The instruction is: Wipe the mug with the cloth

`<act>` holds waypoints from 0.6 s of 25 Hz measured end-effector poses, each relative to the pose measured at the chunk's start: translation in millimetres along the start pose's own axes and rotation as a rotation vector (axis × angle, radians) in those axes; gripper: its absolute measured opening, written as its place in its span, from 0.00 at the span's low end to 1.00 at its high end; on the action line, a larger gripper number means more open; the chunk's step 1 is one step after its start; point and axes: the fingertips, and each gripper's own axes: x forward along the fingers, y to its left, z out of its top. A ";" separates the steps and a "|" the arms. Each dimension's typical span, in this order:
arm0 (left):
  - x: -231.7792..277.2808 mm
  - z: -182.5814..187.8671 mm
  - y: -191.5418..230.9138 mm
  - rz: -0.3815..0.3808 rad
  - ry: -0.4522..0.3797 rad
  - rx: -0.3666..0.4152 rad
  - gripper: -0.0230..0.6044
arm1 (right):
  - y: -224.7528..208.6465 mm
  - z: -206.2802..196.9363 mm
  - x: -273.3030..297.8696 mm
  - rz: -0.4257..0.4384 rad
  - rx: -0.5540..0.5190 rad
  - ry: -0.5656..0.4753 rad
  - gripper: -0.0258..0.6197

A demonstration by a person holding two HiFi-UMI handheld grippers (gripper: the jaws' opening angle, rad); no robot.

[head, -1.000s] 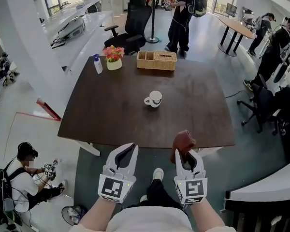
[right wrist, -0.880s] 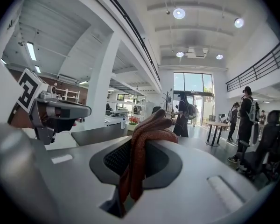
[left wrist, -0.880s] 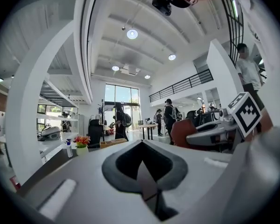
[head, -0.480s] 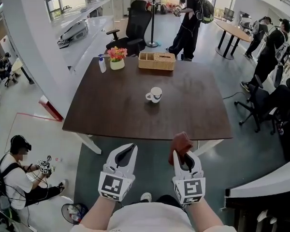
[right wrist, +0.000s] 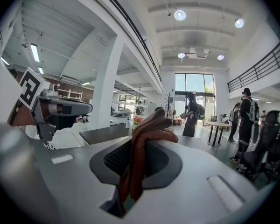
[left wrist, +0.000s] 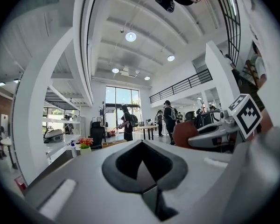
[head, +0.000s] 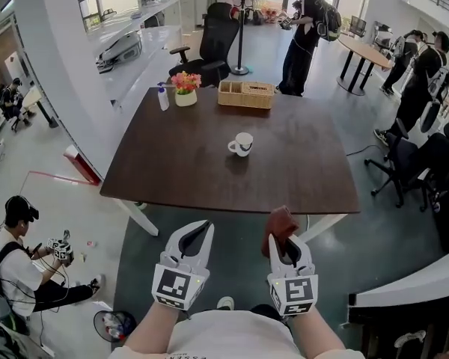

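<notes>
Both grippers sit low, short of the near edge of the table (head: 179,163), a dark brown, matte, rectangular top. The right gripper (head: 284,239) pinches the cloth (head: 281,221), which is rust-brown and soft, folded in ropy creases and bunched above the tips. The left gripper (head: 197,234) has its jaws pressed together on nothing. The mug (head: 242,144), white and round with its handle to the left, stands upright mid-table, well apart from both.

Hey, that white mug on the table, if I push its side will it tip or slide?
The mug looks squat and stands upright, so a low push would probably slide it across the smooth table rather than tip it. Its side handle may make it swivel. Likely rigid, breakable ceramic.
</notes>
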 end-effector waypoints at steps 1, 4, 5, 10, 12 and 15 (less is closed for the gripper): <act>-1.2 0.5 0.2 0.003 0.000 0.001 0.04 | 0.9 -0.4 -0.6 0.003 -0.002 0.002 0.16; -2.7 2.8 1.9 0.013 0.001 -0.003 0.04 | 2.5 2.4 -2.2 0.009 -0.015 0.001 0.16; -2.3 3.4 1.7 0.015 0.000 -0.004 0.04 | 1.9 3.4 -2.6 0.010 -0.016 0.000 0.16; -1.8 3.3 -4.5 0.011 -0.001 -0.003 0.04 | -2.3 1.9 -5.9 0.008 -0.011 0.001 0.16; -2.4 1.8 -4.4 0.009 0.002 -0.004 0.04 | -1.4 1.2 -6.1 0.007 -0.009 0.002 0.16; -3.2 0.4 -2.3 0.012 0.005 -0.005 0.04 | 1.6 1.8 -6.1 0.012 -0.013 0.002 0.16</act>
